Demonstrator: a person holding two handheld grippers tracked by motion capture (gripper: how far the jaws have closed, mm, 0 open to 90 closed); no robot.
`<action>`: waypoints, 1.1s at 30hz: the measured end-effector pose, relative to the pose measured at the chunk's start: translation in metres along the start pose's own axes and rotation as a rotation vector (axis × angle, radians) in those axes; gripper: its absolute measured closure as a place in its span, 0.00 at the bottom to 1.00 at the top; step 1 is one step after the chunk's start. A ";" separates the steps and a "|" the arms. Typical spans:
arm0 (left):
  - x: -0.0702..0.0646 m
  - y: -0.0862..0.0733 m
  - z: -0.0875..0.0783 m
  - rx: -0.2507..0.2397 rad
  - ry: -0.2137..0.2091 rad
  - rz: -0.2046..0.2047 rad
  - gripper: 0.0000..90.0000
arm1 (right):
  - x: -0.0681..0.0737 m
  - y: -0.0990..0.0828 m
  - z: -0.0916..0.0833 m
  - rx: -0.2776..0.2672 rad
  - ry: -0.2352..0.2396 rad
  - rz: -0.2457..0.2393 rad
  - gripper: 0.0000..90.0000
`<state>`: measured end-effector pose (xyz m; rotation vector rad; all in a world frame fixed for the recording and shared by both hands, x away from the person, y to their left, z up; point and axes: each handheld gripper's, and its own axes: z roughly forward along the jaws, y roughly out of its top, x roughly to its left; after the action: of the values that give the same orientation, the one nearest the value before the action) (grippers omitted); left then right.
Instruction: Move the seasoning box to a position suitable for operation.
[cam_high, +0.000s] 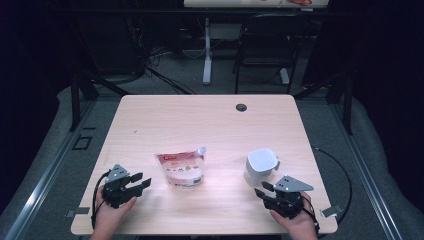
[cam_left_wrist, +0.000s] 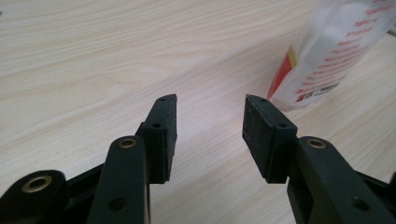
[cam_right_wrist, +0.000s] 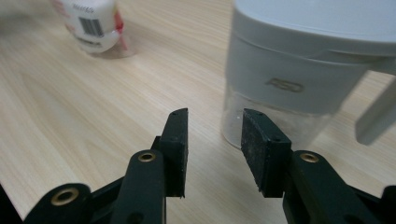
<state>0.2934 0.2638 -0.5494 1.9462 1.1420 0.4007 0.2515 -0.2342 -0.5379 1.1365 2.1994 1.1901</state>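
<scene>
In the left gripper view, the left gripper (cam_left_wrist: 210, 133) has its 2 black jaws standing apart with bare wood between them, gripping nothing. The pouch (cam_left_wrist: 327, 51), white with red print, sits at the upper right of that frame, just beyond the right-hand jaw and apart from it.

In the right gripper view, the right gripper (cam_right_wrist: 212, 149) also has its jaws apart with nothing between them. The jug (cam_right_wrist: 303, 79), clear below with a grey-white lid and a handle, fills the upper right, just beyond the jaw tips; I cannot tell whether a tip touches it.

In the high view, the pouch (cam_high: 181, 169) lies near the middle of the table (cam_high: 200, 120), lower centre, the jug (cam_high: 261, 166) to its right. A hand holds each gripper at the bottom corners of the table.
</scene>
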 end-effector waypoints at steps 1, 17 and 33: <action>0.001 0.000 -0.001 0.001 0.011 -0.015 0.62 | -0.002 -0.001 -0.001 0.003 -0.004 0.014 0.69; 0.009 0.000 -0.008 -0.030 0.044 -0.023 0.69 | -0.020 -0.012 -0.008 0.012 -0.167 0.056 0.68; 0.001 -0.001 -0.003 -0.015 0.029 -0.002 0.74 | -0.063 -0.004 0.016 -0.060 -0.265 0.136 0.75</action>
<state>0.2910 0.2665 -0.5485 1.9315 1.1561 0.4368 0.2974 -0.2782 -0.5518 1.3520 1.9031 1.0809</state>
